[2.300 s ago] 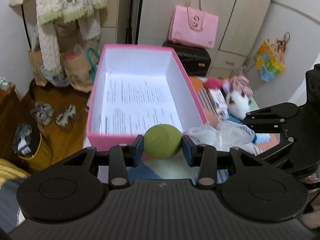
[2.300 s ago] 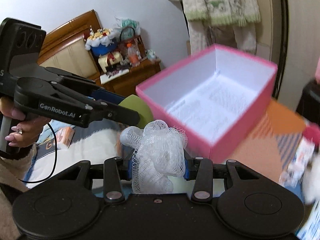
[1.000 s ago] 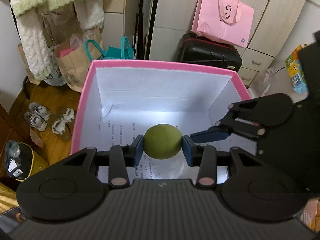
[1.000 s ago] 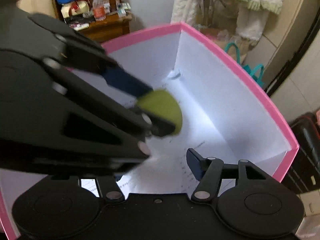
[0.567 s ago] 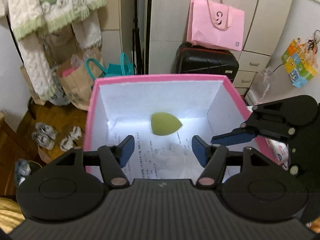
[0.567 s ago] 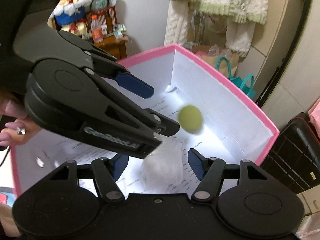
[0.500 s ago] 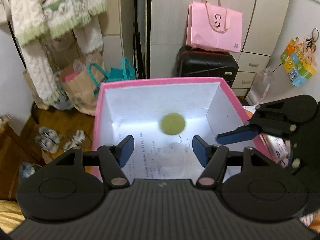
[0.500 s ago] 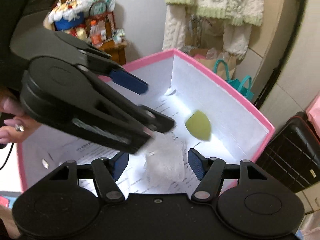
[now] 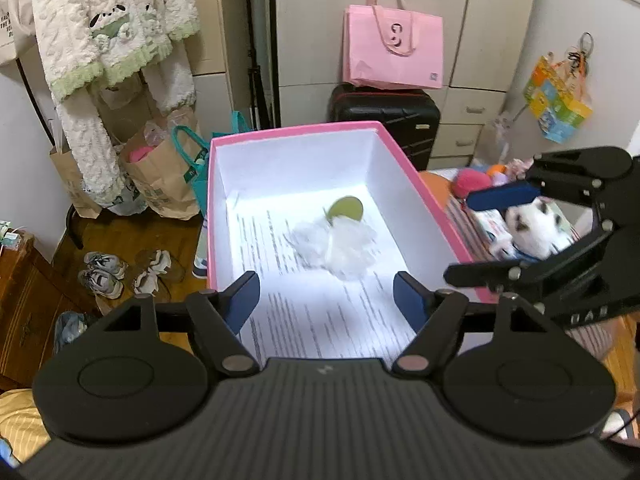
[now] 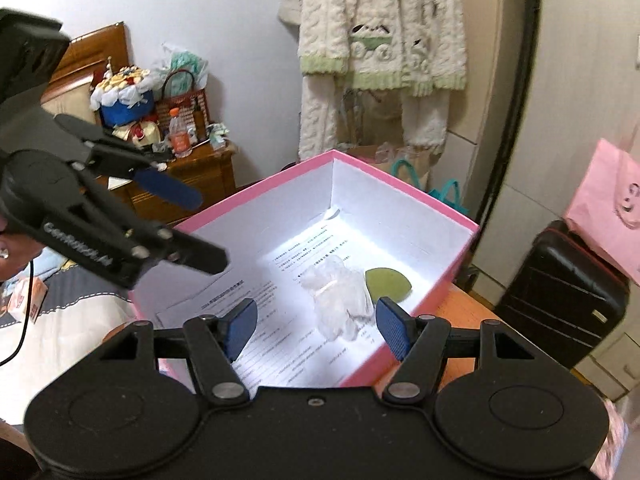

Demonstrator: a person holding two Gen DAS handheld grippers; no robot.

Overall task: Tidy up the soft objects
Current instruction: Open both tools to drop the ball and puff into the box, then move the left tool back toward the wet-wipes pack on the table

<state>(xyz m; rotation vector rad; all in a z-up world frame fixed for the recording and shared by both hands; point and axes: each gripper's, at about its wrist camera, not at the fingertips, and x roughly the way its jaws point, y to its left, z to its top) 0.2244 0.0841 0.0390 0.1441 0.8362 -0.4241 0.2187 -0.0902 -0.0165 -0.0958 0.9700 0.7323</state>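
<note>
A pink box (image 9: 424,196) with a white inside holds a green sponge (image 9: 346,208) and a white mesh puff (image 9: 340,246) lying side by side on printed paper. They also show in the right wrist view: the sponge (image 10: 387,285), the puff (image 10: 336,300), the box (image 10: 400,192). My left gripper (image 9: 326,300) is open and empty above the box's near end. My right gripper (image 10: 316,326) is open and empty above the box; it shows at the right in the left wrist view (image 9: 500,232).
A plush toy (image 9: 532,228) and other soft toys (image 9: 468,180) lie right of the box. A black suitcase (image 9: 384,120) with a pink bag (image 9: 394,52) stands behind. Paper bags (image 9: 160,176) and shoes (image 9: 104,272) are on the floor at left. A wooden nightstand (image 10: 192,184) is far left.
Both grippers opened and let the sponge and the mesh puff fall into the box. Both grippers have since pulled back and up, the right one moving off to the right.
</note>
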